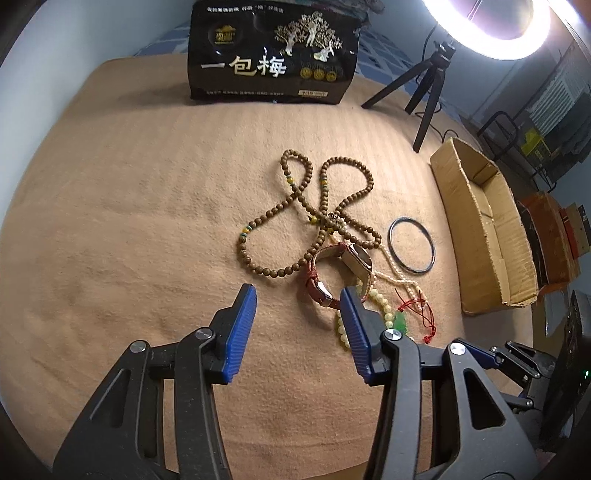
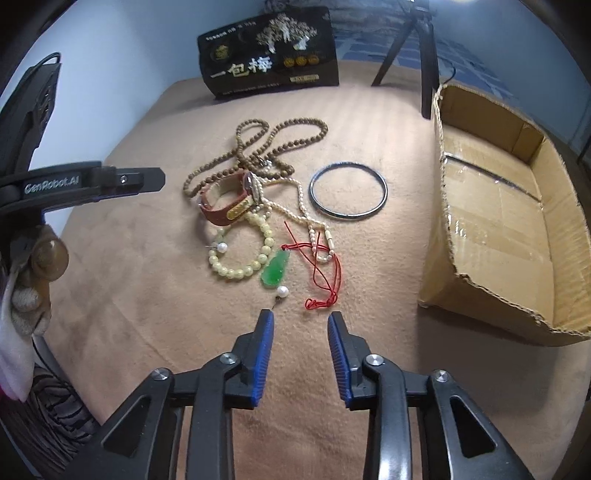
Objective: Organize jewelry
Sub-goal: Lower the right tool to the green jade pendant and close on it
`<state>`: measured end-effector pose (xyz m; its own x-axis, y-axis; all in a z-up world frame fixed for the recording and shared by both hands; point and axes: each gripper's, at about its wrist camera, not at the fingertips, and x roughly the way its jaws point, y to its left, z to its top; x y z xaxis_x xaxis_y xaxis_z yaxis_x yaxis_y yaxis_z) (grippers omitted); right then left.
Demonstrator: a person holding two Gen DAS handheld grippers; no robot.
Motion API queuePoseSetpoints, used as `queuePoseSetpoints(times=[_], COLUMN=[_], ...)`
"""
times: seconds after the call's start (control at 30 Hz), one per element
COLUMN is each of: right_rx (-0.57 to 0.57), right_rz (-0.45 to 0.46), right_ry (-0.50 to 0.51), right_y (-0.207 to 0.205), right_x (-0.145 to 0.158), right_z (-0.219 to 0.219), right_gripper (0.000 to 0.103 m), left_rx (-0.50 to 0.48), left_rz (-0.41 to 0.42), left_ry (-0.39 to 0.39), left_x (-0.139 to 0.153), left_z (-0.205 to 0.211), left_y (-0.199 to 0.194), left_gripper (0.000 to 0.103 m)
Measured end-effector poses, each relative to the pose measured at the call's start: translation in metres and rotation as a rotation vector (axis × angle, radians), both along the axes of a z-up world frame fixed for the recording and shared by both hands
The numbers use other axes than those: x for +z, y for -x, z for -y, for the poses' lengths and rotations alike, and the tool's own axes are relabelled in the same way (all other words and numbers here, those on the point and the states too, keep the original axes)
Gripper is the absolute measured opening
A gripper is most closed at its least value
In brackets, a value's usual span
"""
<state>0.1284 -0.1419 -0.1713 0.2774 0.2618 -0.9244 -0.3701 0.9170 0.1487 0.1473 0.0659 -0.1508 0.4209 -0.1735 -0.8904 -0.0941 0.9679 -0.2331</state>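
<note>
A jewelry pile lies on the tan cloth. It holds a long brown bead necklace (image 1: pixel 295 192) (image 2: pixel 295 142), a watch with a red-brown strap (image 1: pixel 332 273) (image 2: pixel 231 201), a dark metal bangle (image 1: pixel 412 245) (image 2: pixel 349 190), a cream bead bracelet (image 2: pixel 240 254), a pearl strand (image 2: pixel 306 218) and a green pendant on red cord (image 2: pixel 275 273). An open cardboard box (image 1: pixel 484 229) (image 2: pixel 498 221) stands right of the pile. My left gripper (image 1: pixel 299 295) is open and empty, just short of the watch. My right gripper (image 2: pixel 301 319) is open and empty, just short of the red cord knot.
A black snack bag (image 1: pixel 273 55) (image 2: pixel 269 51) stands at the back of the cloth. A tripod (image 1: pixel 424 85) with a lit ring light (image 1: pixel 487 26) stands at the back right. Boxes (image 1: pixel 550 236) sit beyond the cardboard box.
</note>
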Motion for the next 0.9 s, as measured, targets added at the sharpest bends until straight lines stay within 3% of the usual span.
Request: queuePoseSetpoints(times=[0.1,0.3,0.9], right_rx=[0.003,0.030,0.020], right_rz=[0.005,-0.003,-0.031], right_ry=[-0.007,-0.028,-0.015], right_y=[-0.004,-0.011,-0.032], right_x=[-0.002,-0.007,-0.029], right_z=[-0.005,-0.021,-0.038], right_gripper=[0.028,0.025,0.022], left_rx=[-0.001,-0.004,0.024], left_rz=[-0.029,-0.053,-0.111], left_ry=[0.030,0.057,0.127], left_x=[-0.008,-0.018,-0.038], left_z=[-0.001,0.000,-0.010], left_y=[-0.006,-0.013,-0.033], left_gripper=[0.041,0.036,0.035])
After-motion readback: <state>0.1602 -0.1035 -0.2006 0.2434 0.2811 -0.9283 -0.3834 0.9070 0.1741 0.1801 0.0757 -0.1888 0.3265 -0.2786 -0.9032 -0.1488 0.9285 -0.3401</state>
